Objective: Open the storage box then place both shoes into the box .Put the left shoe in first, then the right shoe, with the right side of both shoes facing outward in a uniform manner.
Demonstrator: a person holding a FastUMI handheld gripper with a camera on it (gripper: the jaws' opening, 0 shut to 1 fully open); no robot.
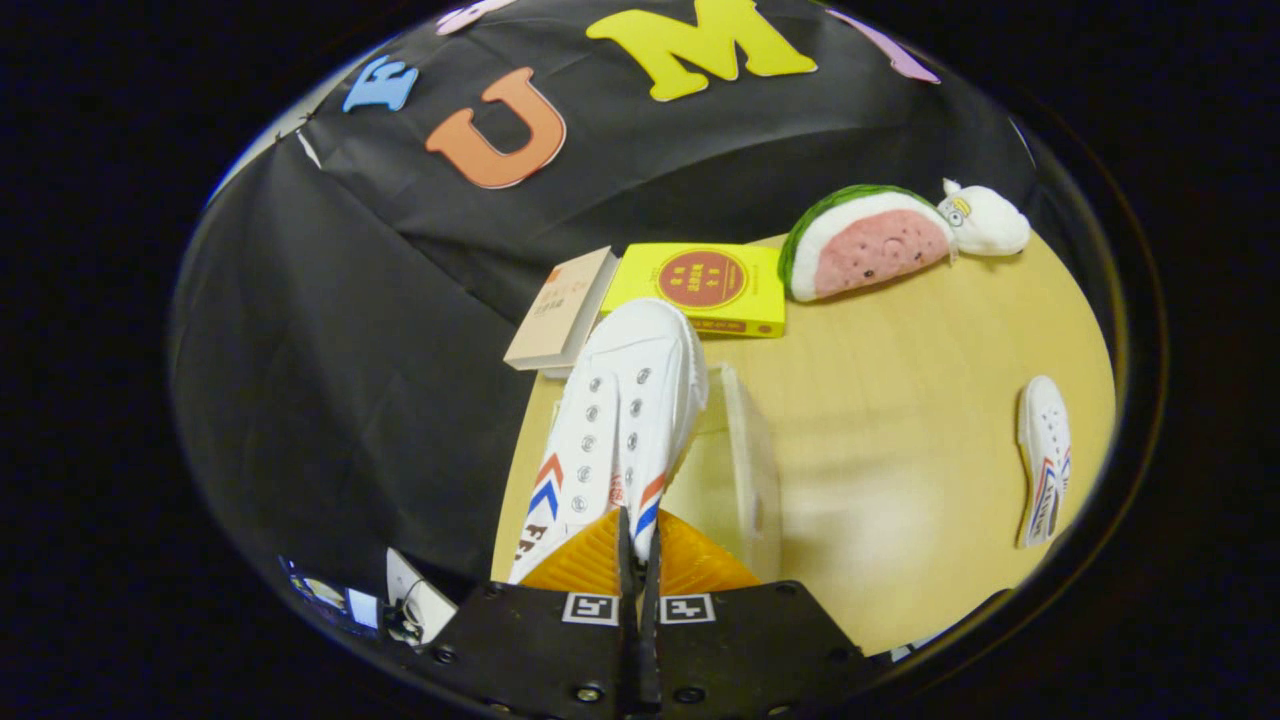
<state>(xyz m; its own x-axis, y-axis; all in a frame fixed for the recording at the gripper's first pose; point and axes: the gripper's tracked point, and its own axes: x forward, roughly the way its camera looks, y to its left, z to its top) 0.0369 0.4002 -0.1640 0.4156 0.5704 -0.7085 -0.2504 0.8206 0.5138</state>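
My gripper (637, 545) is shut on a white canvas shoe (620, 420) with red and blue chevron stripes, pinching its heel collar between both fingers. The shoe points away from me, toe toward the books, and hangs over the clear plastic storage box (745, 470), which stands on the wooden table just ahead of the fingers. Part of the box is hidden behind the shoe. A second matching white shoe (1044, 455) lies on its side on the table (900, 420), far off to the right of the box.
Beyond the shoe's toe lie a yellow book (705, 288) and a beige book (560, 310) by the black cloth wall. A watermelon-slice plush (865, 240) and a small white plush (985, 220) rest at the table's far side. The table's left edge runs beside the box.
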